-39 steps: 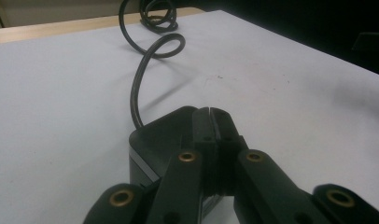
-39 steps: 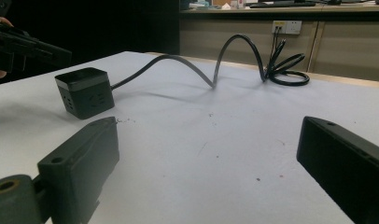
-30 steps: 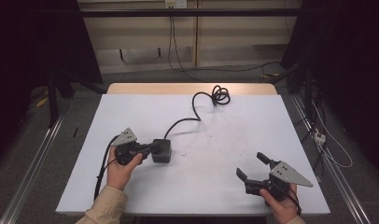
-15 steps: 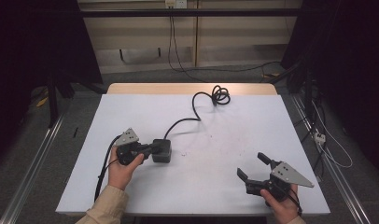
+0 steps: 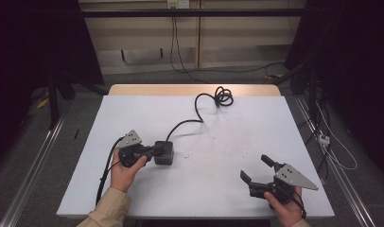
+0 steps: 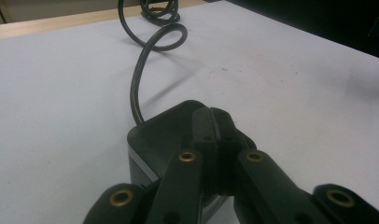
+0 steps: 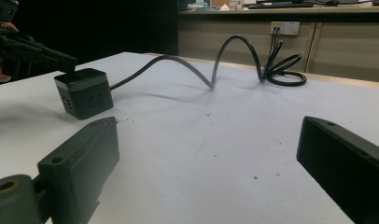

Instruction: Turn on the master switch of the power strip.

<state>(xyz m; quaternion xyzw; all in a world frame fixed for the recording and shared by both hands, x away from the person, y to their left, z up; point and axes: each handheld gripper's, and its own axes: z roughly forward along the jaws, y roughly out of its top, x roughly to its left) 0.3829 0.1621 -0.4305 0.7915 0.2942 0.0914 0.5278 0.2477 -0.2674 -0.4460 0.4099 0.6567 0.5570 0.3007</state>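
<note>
Apparently unlabelled, black power cube (image 5: 164,152) sits under closed left gripper (image 5: 152,151).

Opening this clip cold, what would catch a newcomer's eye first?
The black cube power block at the table's left-centre, with the left hand-held gripper, jaws closed together, pressing on its top. Its black cable snakes across the white table to a coil near the far edge. The right hand-held gripper sits open and empty at the near right.

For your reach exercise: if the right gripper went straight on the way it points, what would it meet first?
Probably nothing soon: the right gripper, jaws open, faces bare table. The cube sits left of that line; the cable lies farther off, depth unclear.
</note>
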